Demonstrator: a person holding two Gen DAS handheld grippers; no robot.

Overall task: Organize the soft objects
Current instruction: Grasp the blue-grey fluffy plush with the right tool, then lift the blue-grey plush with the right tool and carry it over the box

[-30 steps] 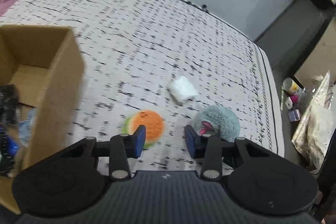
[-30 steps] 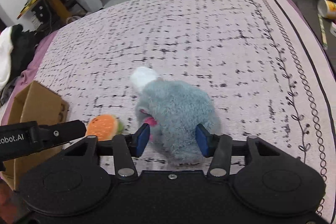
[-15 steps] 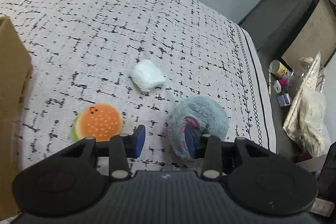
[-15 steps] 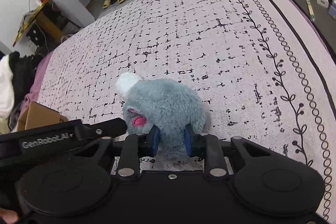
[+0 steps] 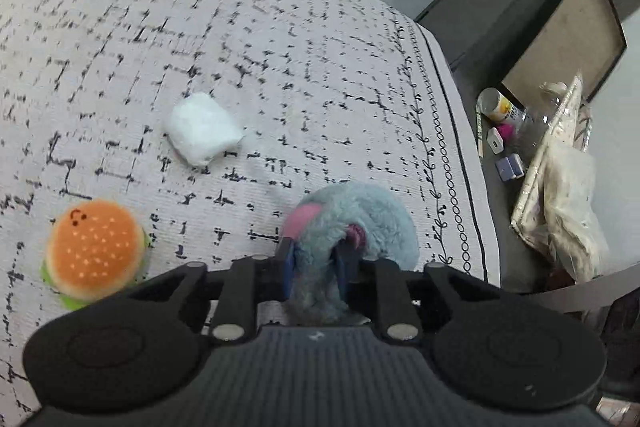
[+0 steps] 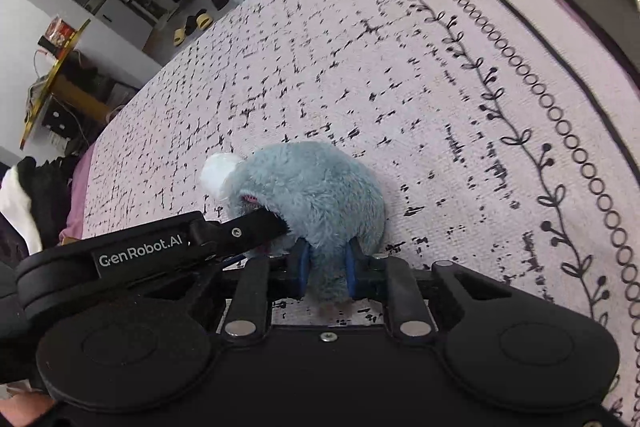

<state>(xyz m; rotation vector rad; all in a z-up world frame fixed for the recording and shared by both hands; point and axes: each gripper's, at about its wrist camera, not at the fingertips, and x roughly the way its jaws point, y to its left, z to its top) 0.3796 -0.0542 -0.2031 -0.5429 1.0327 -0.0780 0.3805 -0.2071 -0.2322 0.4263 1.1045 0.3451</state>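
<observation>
- Grasp step in hand: left gripper (image 5: 316,267) clenched on the blue-grey plush toy (image 5: 360,219), lying on the bedspread (image 5: 280,39) near its edge.
- Right gripper (image 6: 326,269) closing, pads squeezing the same toy's fur.
- Next, likely: lifting together, level, without tugging apart.
- Burger plush (image 5: 94,253) and white pouch (image 5: 202,133) waiting nearby.

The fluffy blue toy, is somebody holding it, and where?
Yes. Both grippers pinch the fluffy blue toy: the left gripper on a fold by its pink ear, the right gripper, jaws closing, on its near lower edge.
</observation>
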